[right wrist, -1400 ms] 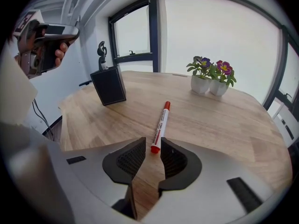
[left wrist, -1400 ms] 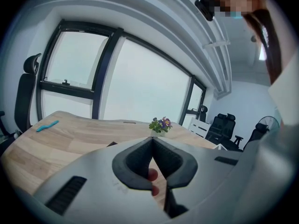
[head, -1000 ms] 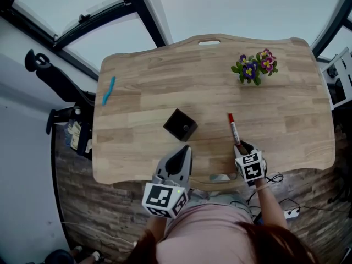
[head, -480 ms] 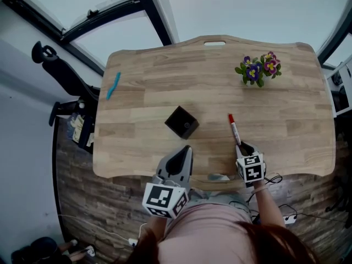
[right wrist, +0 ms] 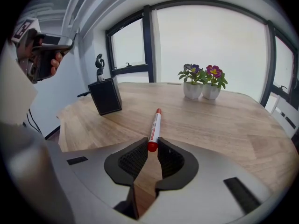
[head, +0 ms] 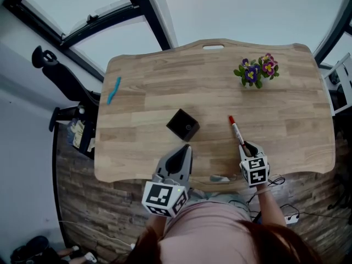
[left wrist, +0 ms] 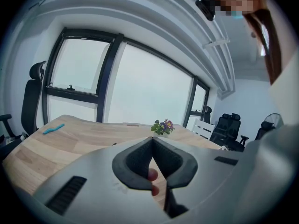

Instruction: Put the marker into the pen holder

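A white marker with a red cap lies on the wooden table, right of centre, pointing away from me. My right gripper is at its near end. In the right gripper view the marker's red tail sits between the jaw tips of the right gripper; the jaws have just been closing and now touch it on both sides. The black square pen holder stands mid-table, left of the marker, and shows as a dark box. My left gripper hovers at the near edge just below the holder, shut and empty.
Two small pots of flowers stand at the far right of the table. A blue pen-like thing lies near the far left edge. A black office chair stands off the table's left side.
The right gripper's jaws have drawn in around the marker's near end. The left gripper and the pen holder have stayed where they were.
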Action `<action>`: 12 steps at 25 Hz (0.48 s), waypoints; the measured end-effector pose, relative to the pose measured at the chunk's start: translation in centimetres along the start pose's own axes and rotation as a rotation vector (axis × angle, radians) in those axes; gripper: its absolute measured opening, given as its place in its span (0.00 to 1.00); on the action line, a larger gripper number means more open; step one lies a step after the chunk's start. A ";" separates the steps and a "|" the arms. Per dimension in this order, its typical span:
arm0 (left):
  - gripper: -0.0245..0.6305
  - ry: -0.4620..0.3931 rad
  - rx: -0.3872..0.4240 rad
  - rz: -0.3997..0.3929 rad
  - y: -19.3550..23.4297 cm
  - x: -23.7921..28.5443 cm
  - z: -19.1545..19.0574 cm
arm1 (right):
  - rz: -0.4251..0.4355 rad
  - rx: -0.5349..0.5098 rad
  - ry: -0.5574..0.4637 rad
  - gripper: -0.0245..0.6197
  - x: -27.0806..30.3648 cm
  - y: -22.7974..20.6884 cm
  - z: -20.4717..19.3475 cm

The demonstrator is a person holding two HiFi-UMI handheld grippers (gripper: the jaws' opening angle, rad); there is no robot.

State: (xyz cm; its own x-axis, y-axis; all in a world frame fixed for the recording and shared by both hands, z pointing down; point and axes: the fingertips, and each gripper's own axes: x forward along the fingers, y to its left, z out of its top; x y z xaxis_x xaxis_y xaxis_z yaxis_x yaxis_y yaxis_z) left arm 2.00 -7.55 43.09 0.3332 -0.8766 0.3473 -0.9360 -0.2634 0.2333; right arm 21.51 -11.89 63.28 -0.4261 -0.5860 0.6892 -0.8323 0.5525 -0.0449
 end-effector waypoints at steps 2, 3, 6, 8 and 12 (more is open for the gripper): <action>0.03 0.000 0.005 -0.010 0.3 -0.2 0.3 | -0.012 0.000 -0.014 0.13 -0.5 0.1 0.5; 0.03 0.000 0.008 -0.015 0.5 -0.3 0.4 | -0.017 0.001 -0.018 0.13 -0.7 0.2 0.6; 0.03 0.003 0.015 -0.026 1.1 -0.6 0.7 | -0.031 0.011 -0.036 0.13 -1.5 0.3 1.2; 0.03 0.005 0.017 -0.030 1.6 -0.7 0.7 | -0.035 0.017 -0.045 0.13 -1.9 0.6 1.6; 0.03 0.009 0.018 -0.042 2.6 -1.1 0.9 | -0.043 0.019 -0.056 0.13 -2.8 1.3 2.4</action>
State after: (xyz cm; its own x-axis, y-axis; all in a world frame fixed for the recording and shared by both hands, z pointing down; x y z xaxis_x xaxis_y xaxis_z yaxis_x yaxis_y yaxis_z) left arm -0.87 -7.60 42.47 0.3728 -0.8610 0.3460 -0.9233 -0.3069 0.2311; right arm 20.82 -10.95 59.58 -0.4088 -0.6415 0.6491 -0.8566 0.5151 -0.0304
